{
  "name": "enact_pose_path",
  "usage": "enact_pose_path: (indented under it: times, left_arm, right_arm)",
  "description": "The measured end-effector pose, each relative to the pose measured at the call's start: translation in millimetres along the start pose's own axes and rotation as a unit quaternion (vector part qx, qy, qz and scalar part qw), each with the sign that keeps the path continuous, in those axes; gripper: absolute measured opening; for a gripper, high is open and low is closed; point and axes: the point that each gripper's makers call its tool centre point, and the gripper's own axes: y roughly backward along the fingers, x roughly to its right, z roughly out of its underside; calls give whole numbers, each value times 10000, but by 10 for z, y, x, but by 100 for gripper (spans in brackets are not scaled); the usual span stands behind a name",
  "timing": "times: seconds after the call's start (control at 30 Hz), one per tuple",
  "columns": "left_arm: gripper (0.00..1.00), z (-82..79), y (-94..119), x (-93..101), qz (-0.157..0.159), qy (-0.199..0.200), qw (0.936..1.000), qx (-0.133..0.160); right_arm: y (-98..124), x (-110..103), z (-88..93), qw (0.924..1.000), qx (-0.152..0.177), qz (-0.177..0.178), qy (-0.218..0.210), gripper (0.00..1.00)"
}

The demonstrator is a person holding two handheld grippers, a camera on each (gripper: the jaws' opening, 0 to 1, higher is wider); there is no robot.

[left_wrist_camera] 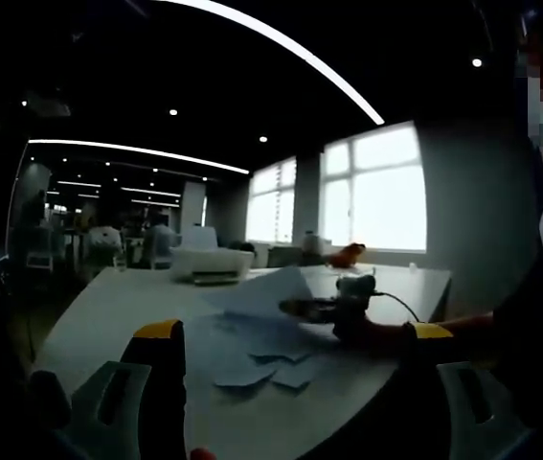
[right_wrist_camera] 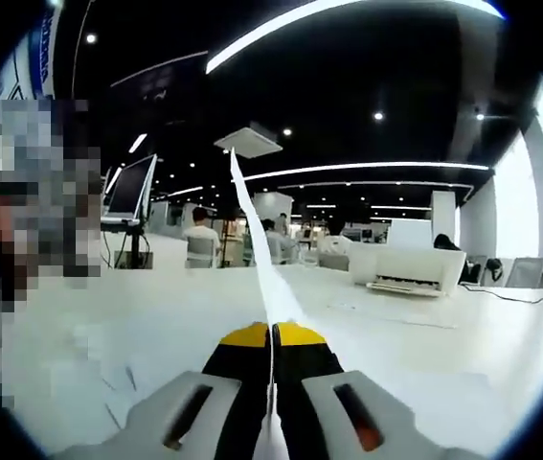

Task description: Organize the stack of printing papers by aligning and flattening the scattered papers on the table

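No lettering can be read anywhere (both views are too blurred).

Printer: a white printer (right_wrist_camera: 407,267) sits on the far part of the table (right_wrist_camera: 501,335), and it's there too in the left gripper view (left_wrist_camera: 211,264).
Monitor: a screen (right_wrist_camera: 129,190) up on a stand at the left.
People: seated backs (right_wrist_camera: 199,233) at desks beyond.
Windows: bright panes (left_wrist_camera: 374,188) along the wall.
Ceiling: long light strips (right_wrist_camera: 367,167) overhead.
Orange object: small, by the window (left_wrist_camera: 349,254), too dim to identify.
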Motion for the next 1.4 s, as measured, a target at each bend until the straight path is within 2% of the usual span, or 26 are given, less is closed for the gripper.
enact_pose_path:
  times: [0.3, 0.57, 0.67, 0.7, 0.87, 1.23, 1.4]
  left_arm:
    - [97, -2, -15, 13, 5, -23, 10000, -36]
    - [97, -11, -46, 3, -26, -23, 10000, -37]
    - [97, -9, -72, 17, -20, -55, 10000, -54]
    - [97, -4, -79, 13, -27, -58, 10000, -61]
    - [97, 55, -133, -10, -74, -25, 9999, -127]
    - [97, 52, -311, -16, -88, -30, 9999, -137]
    - [97, 78, -397, -44, -83, 19, 9998, -161]
  right_arm:
    - [29, 70, -121, 9996, 223, 164, -91, 0]
    - [34, 81, -164, 9994, 270, 180, -106, 0]
    - [47, 111, -263, 9985, 392, 217, -327, 0]
    - [52, 143, -278, 9982, 384, 325, -319, 0]
    - [53, 132, -359, 9983, 415, 349, -227, 0]
    - [29, 105, -756, 9960, 796, 153, -369, 0]
    - [9, 146, -837, 9955, 872, 115, -365, 0]
